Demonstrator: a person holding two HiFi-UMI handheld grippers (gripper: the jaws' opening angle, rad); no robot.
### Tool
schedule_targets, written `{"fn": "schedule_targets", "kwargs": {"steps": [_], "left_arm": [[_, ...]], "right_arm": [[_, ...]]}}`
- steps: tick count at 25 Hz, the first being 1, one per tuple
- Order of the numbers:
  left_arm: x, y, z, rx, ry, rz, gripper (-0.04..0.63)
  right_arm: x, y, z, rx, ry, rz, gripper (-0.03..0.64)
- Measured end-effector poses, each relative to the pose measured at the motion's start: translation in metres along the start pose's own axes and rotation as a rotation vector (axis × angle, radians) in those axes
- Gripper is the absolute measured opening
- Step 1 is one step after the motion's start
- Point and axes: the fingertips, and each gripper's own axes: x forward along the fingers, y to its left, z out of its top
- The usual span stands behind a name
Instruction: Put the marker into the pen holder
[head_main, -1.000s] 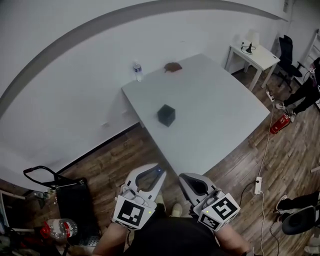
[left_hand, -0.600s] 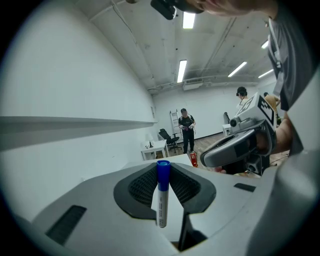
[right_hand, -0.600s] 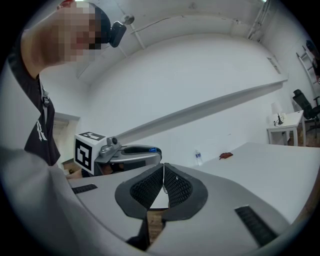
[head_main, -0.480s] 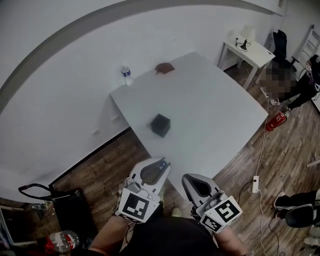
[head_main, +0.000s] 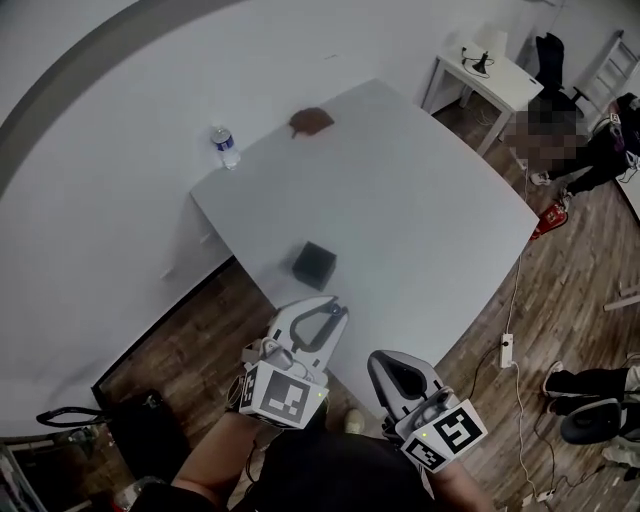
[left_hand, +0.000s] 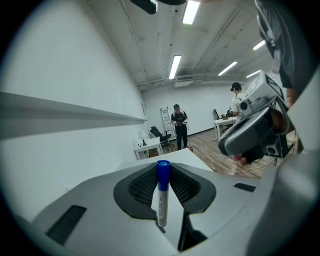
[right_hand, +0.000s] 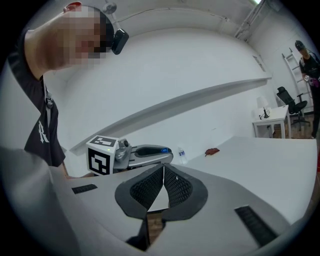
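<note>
A black cube-shaped pen holder (head_main: 313, 264) stands on the white table (head_main: 420, 210) near its front-left edge. A white marker with a blue cap (left_hand: 161, 195) stands upright between the jaws of my left gripper (left_hand: 161, 170), which is shut on it. In the head view the left gripper (head_main: 328, 316) hovers at the table's near edge, just short of the holder. My right gripper (head_main: 392, 372) hangs lower and to the right over the floor, shut with nothing in it (right_hand: 163, 169).
A water bottle (head_main: 224, 146) and a small brown object (head_main: 311, 120) sit at the table's far edge by the white wall. A small white desk (head_main: 483, 72) and office chairs stand far right. A person stands beside them. Cables and a power strip (head_main: 506, 350) lie on the wooden floor.
The table and pen holder have drawn nearer in the head view. My left gripper has moved forward and up toward the holder with the marker; the right gripper has stayed low.
</note>
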Motion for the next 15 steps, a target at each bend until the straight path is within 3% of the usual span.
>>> {"fn": "schedule_targets", "kwargs": {"steps": [10, 15], "left_arm": [[0.054, 0.038, -0.045, -0.011, 0.024, -0.060, 0.075], [0.081, 0.045, -0.078, 0.045, 0.034, -0.084, 0.075]], "right_arm": [[0.050, -0.029, -0.013, 0.046, 0.062, -0.054, 0.017], [0.065, -0.039, -0.023, 0.076, 0.091, -0.083, 0.017]]}}
